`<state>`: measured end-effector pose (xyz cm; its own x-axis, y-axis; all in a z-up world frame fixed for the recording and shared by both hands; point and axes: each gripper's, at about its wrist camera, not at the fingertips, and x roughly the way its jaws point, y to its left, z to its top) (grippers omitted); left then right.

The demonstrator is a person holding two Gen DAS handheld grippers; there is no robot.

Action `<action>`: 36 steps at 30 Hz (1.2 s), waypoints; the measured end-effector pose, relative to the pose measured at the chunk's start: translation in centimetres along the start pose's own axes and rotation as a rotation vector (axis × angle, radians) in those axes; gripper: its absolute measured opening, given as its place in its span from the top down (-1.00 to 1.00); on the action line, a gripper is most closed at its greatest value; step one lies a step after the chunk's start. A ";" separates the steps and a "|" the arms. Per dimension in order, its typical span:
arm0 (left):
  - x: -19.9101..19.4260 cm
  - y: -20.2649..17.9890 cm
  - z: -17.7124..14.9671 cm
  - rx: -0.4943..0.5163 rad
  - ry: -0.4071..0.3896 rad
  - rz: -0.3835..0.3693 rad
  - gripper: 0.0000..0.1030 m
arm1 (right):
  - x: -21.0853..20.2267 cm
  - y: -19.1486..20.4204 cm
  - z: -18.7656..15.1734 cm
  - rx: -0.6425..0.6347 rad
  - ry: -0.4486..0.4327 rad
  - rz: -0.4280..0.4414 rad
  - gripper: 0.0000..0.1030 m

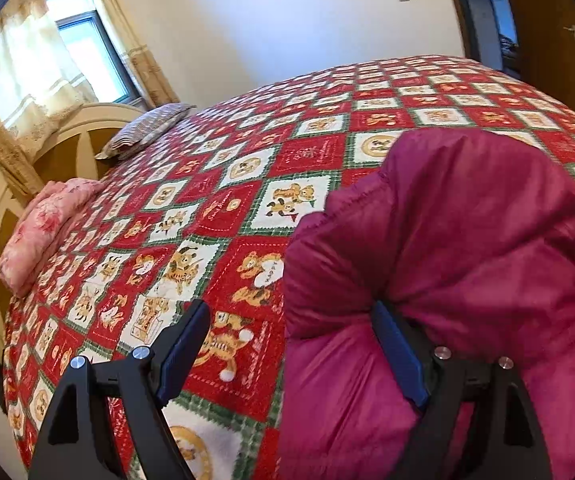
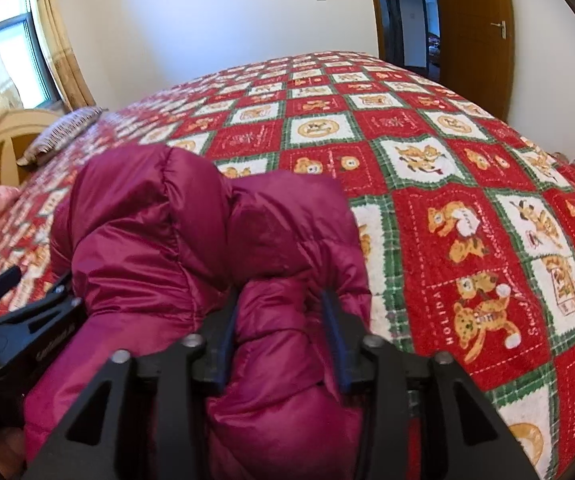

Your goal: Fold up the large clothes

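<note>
- Left wrist view sits low and close, facing across the bed [image 1: 215, 216] toward the window [image 1: 87, 52] at ten o'clock.
- Right wrist view, equally close, faces the door [image 2: 475, 36] at one o'clock.
- Both share the jacket [image 1: 467, 240], bed, and wall [image 2: 227, 16].

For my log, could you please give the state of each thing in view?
Jacket: bunched up on the bed, gripped.
Right gripper: shut on jacket.
Left gripper: open, one finger against jacket.
Door: open.
Pillow: lying at the headboard.
Pink quilt: folded.
</note>
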<state>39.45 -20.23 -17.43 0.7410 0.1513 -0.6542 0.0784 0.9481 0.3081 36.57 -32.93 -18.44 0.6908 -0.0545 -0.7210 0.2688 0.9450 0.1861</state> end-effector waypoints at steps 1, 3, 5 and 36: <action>-0.8 0.9 -0.4 -0.011 0.000 -0.030 -0.63 | -0.9 -0.5 0.0 0.010 -0.030 0.015 -0.32; -2.2 2.3 -1.2 -0.037 -0.007 -0.077 -0.63 | -2.8 -1.7 -0.2 0.041 -0.099 0.017 -0.46; -3.5 3.9 -2.2 -0.059 -0.018 -0.120 -0.63 | -4.0 -2.6 -0.4 0.050 -0.124 0.006 -0.47; -4.3 0.9 -4.7 0.009 -0.044 -0.371 0.07 | -0.8 -4.2 -2.4 0.121 0.071 0.268 0.15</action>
<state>33.20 -18.71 -17.64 0.6889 -0.2144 -0.6924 0.3525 0.9338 0.0616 33.22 -36.09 -20.25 0.7002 0.2183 -0.6797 0.1646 0.8771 0.4513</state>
